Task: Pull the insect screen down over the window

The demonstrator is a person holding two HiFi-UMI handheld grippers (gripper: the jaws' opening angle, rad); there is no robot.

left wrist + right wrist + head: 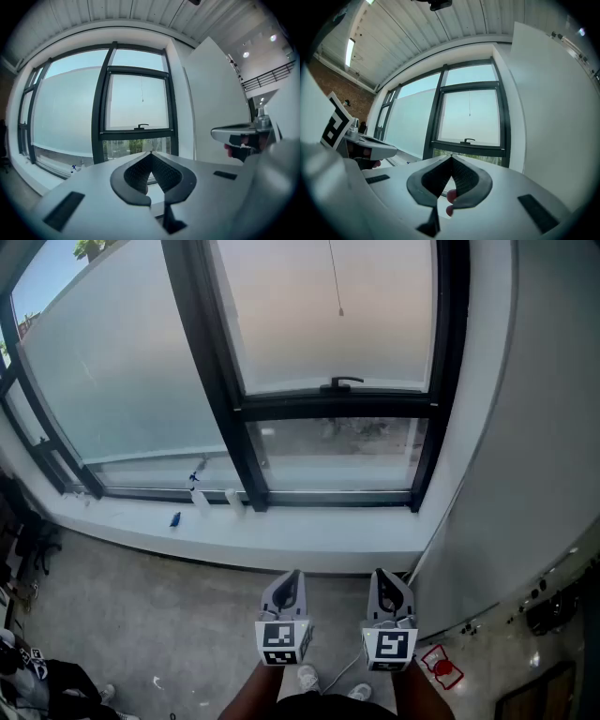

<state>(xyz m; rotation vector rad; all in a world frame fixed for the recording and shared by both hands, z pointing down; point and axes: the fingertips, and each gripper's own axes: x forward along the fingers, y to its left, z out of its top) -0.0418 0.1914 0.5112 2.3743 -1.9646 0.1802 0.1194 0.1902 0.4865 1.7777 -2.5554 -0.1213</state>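
Note:
The dark-framed window (339, 399) stands ahead of me, with a thin pull cord (337, 282) hanging down in front of its upper pane. The cord's small end bead also shows in the left gripper view (142, 100) and the right gripper view (469, 114). No screen mesh shows over the glass. A black window handle (342, 382) sits on the crossbar. My left gripper (292, 576) and right gripper (381, 574) are held side by side low in front of me, well short of the window. Both are shut with nothing between the jaws, as the left gripper (151, 152) and right gripper (451, 157) views show.
A white windowsill (309, 535) runs under the window, with a small blue object (175, 519) and small white pieces (201, 500) on it. A white wall (530, 427) closes the right side. A red item (441, 667) lies on the floor at the right.

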